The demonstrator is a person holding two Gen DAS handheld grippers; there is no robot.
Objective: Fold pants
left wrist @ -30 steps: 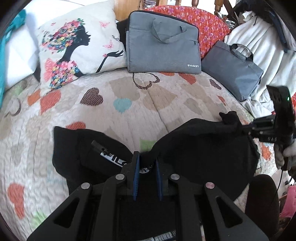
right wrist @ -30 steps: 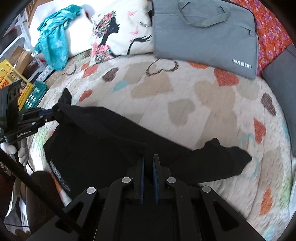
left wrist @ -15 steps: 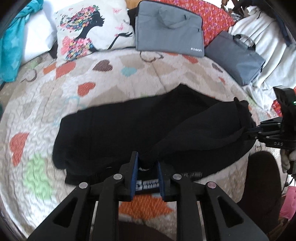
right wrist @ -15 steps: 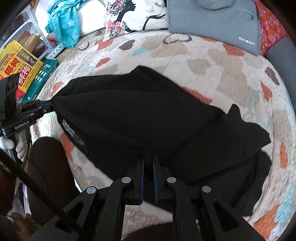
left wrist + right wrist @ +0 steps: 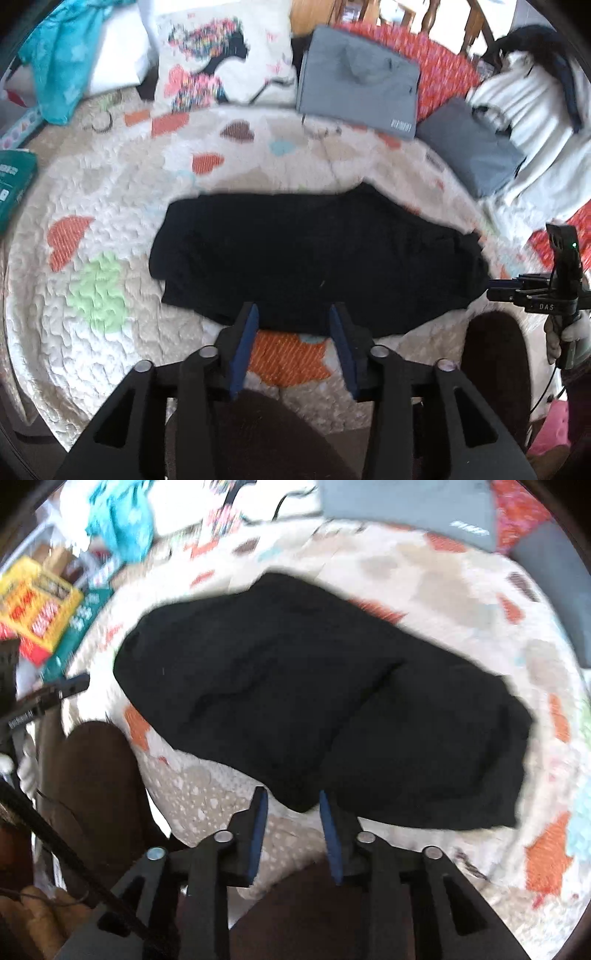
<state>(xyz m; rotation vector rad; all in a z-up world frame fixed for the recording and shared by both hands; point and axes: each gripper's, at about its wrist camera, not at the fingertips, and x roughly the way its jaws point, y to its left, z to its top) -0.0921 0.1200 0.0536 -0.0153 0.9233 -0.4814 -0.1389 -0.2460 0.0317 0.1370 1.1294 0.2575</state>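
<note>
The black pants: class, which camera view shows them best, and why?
The left wrist view: the black pants lie whole and centred on the quilt. The right wrist view shows them closer, at a slant.

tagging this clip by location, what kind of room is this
Most likely a bedroom in a home: black pants lie on a bed with a heart-patterned quilt, a printed pillow sits at its head, and laptop bags rest beside it.
</note>
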